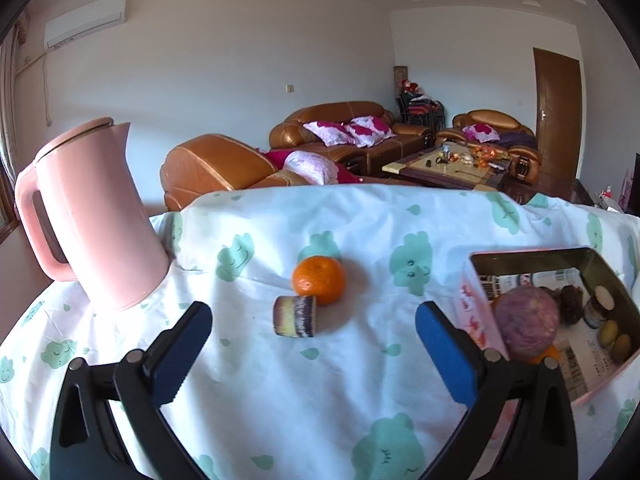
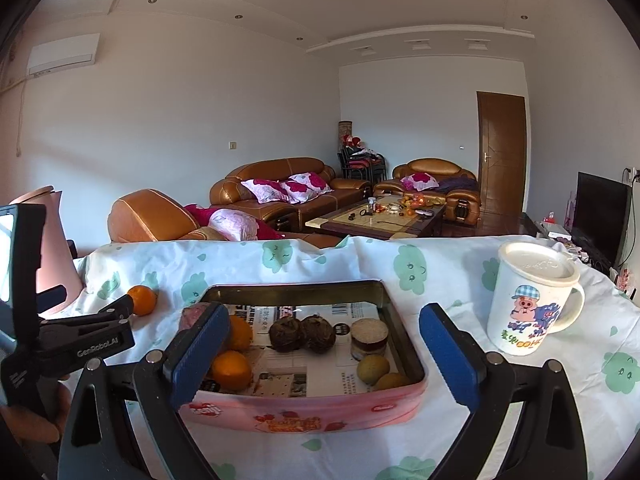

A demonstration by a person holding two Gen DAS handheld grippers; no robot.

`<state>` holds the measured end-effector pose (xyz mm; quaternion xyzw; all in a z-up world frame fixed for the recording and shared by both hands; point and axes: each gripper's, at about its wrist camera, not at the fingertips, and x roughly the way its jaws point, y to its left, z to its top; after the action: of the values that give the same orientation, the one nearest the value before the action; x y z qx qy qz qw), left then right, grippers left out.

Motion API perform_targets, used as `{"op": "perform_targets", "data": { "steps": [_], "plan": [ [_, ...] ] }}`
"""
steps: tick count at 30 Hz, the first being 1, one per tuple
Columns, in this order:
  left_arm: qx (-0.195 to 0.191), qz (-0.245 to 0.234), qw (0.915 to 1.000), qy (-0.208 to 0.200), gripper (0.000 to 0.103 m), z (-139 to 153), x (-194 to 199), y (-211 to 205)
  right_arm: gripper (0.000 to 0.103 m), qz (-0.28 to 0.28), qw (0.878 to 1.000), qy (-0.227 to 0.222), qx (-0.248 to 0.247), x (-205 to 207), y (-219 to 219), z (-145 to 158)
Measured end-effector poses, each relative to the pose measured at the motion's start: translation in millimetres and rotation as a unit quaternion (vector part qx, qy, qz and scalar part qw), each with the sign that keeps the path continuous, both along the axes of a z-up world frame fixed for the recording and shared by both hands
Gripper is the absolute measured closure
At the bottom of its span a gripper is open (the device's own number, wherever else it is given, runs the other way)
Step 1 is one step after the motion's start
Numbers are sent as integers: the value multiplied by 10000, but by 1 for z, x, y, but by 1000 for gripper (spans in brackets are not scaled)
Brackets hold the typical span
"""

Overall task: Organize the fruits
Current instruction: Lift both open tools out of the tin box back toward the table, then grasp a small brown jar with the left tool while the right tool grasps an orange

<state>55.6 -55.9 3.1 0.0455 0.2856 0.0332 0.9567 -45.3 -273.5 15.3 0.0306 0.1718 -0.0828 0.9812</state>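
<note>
Left gripper [image 1: 314,344] jaws spread wide, angled downward; right gripper [image 2: 322,354] likewise wide, holding nothing; hand [image 2: 34,416], probably the left, gripping at near left.

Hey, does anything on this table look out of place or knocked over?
Two items sit loose on the cloth, outside the pink tin: a tangerine and a striped cut piece lying on its side beside it. Nothing looks spilled or damaged; the pink kettle's lean may be lens distortion.

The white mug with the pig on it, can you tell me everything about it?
The white mug stands upright on the cloud-print cloth, to the right of the pink tin and apart from it. A flat whitish lid covers its top, and its handle points right. A cartoon pig in a checked cap is printed on its side, above colourful letters. It looks like plastic or ceramic. Nothing else touches it.
</note>
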Motion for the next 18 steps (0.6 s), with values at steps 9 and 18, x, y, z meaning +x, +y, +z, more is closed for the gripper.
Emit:
{"op": "perform_targets", "data": {
  "steps": [9, 18],
  "plan": [
    [-902, 158, 9863, 1369, 10, -37, 72, 48, 6, 559, 9982, 104, 190, -1, 33, -1],
    [-957, -189, 9827, 1572, 50, -43, 82, 50, 6, 934, 9955, 98, 105, 15, 77, 3]
  ]
}}
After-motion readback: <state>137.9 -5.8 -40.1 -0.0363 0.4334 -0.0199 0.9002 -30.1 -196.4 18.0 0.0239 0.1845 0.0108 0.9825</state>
